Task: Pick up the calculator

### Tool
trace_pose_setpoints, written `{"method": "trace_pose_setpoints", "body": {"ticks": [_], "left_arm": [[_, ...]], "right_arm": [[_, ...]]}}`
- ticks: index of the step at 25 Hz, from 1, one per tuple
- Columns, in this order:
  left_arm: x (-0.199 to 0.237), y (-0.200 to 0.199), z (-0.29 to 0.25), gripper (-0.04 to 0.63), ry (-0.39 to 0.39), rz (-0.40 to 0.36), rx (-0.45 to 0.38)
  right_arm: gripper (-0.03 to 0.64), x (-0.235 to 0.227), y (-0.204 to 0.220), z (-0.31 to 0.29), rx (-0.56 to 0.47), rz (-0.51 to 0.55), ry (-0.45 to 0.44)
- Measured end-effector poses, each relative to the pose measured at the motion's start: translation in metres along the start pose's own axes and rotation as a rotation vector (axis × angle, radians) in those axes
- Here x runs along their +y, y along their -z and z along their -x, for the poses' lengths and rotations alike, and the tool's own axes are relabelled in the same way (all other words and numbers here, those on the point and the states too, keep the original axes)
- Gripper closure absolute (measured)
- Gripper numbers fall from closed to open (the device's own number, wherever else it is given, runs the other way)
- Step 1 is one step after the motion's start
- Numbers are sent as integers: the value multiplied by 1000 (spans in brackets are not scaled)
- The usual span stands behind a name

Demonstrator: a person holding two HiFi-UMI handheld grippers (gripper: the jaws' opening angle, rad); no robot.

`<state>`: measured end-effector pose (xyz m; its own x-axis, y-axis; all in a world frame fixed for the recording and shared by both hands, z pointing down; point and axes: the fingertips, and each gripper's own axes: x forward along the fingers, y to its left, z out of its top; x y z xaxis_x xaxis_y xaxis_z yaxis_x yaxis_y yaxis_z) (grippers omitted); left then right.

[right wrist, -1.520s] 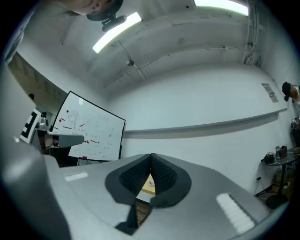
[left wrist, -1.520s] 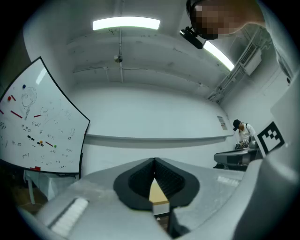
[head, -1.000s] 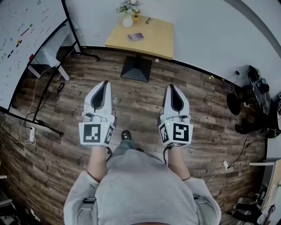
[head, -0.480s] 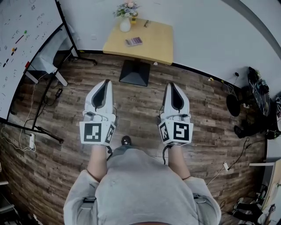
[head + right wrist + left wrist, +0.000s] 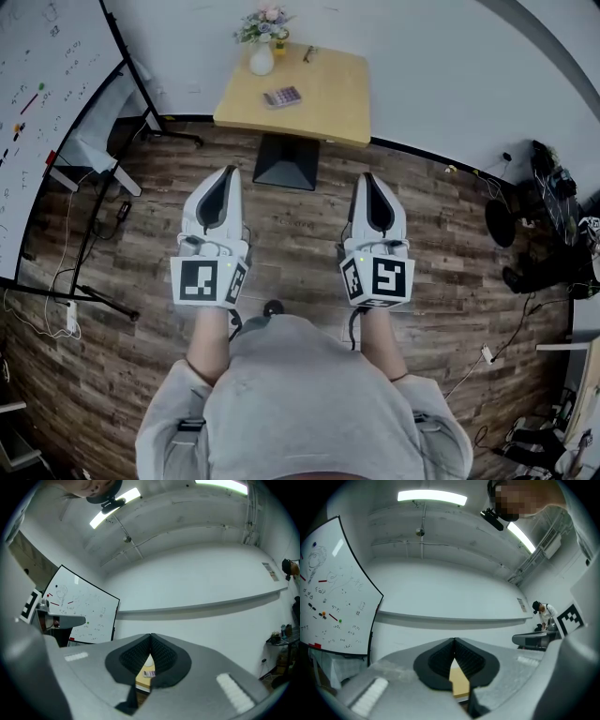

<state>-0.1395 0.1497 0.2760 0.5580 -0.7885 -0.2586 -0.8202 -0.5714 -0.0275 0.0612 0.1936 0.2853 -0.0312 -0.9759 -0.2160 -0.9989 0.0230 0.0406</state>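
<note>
Our left gripper [image 5: 227, 171] and right gripper [image 5: 367, 177] are white, patterned with black-and-white squares; the table [image 5: 328, 103] is pale yellow wood, the vase [image 5: 262, 62] white, the floor [image 5: 300, 234] dark brown planks.

Grey left claw [image 5: 454, 641] has its jaws pressed together, empty. Pale wooden counter [image 5: 460, 684] peeks through below, scribbled white whiteboard [image 5: 333, 602] off left.

Dark wood-plank floor [image 5: 300, 234] fills the middle of the head view. At top centre a pale square table [image 5: 328, 89] on a black pedestal base [image 5: 286, 161] stands by the white wall [image 5: 450, 75]. A whiteboard [image 5: 37, 112] occupies the upper left; a strip light [image 5: 432, 498] glows on the ceiling.
</note>
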Motion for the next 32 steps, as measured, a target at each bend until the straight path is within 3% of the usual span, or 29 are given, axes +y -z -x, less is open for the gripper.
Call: {"method": "trace_pose_setpoints", "body": {"ticks": [12,32], "left_arm": [[30,12,-33,591,29,-4,-3],[69,34,-73,591,-21,-18,8]], "right_arm": [[614,8,7,-42,-14,4,19],[614,0,33,-102,11,7,11]]}}
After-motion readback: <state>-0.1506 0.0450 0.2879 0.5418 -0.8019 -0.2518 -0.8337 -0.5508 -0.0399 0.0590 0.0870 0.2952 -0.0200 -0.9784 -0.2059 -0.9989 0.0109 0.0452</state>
